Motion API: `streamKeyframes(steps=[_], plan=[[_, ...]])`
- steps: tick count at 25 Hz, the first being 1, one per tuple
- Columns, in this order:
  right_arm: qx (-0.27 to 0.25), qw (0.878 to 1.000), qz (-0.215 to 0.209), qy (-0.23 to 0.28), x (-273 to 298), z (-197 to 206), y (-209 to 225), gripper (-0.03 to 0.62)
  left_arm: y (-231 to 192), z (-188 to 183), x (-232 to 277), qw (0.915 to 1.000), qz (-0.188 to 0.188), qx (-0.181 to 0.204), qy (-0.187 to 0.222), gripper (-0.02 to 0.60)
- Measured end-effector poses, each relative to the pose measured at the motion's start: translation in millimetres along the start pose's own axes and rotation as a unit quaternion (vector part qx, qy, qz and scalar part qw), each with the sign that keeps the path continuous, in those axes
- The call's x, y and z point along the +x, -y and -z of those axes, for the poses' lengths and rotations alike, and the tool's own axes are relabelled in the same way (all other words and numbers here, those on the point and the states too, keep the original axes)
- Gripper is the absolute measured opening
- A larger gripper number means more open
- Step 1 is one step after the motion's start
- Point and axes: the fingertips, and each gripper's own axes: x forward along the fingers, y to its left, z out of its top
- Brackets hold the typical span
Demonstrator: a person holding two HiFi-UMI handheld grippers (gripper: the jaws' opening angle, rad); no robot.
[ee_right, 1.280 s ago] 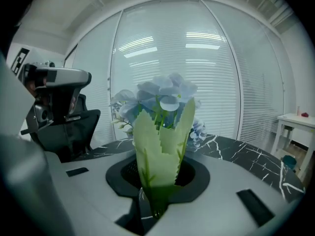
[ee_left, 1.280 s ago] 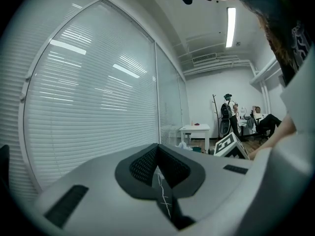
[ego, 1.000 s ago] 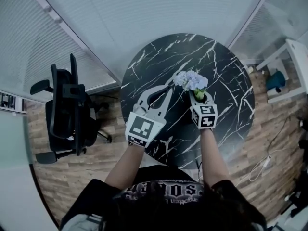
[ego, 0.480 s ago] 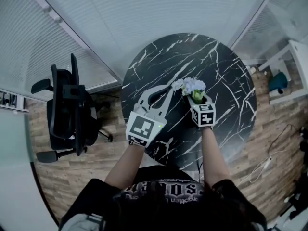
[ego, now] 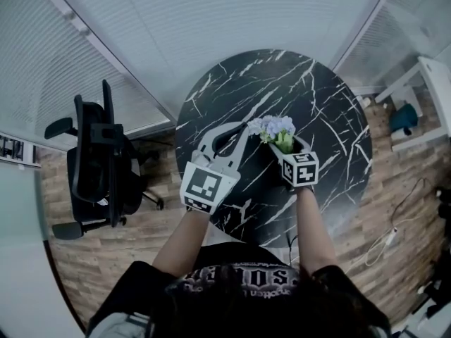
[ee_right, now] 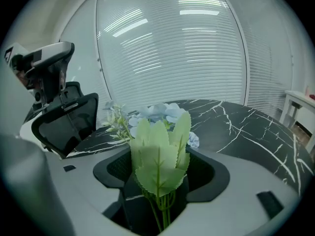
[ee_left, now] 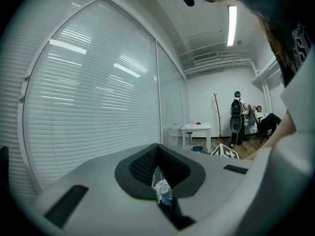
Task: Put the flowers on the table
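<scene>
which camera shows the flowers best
The right gripper view: the flowers fill its middle, with leaves, pale blue blooms and stems clear between the right tool's opening jaws. The head view shows the flowers as a small bunch over the table. The left gripper view catches only a sliver.

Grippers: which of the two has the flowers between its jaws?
The right gripper: the flowers stand between its opening jaws. The left gripper has its jaws together, with nothing between them.
</scene>
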Motion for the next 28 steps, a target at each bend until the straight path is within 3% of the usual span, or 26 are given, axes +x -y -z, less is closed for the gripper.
streamKeyframes(steps=[8,13,20,28], plan=[[-0.068,0.996,0.010,-0.048,-19.9,17.4,-11.7,0.310,12.9,-6.3,-6.0,1.0000,0.003,0.002,0.007,-0.003],[-0.057,0.996,-0.003,-0.067,-26.5,45.1,-20.1,0.329,18.2,-7.5,-14.1,0.9999,0.000,0.002,0.011,-0.002],[-0.051,0.997,-0.010,-0.053,-36.4,52.9,-26.6,0.351,23.9,-7.8,-24.7,0.9999,-0.003,0.001,0.012,-0.002],[-0.045,0.999,-0.019,-0.012,-62.5,31.1,-32.5,0.350,36.8,-14.3,-31.8,0.9998,-0.002,0.005,0.020,-0.002]])
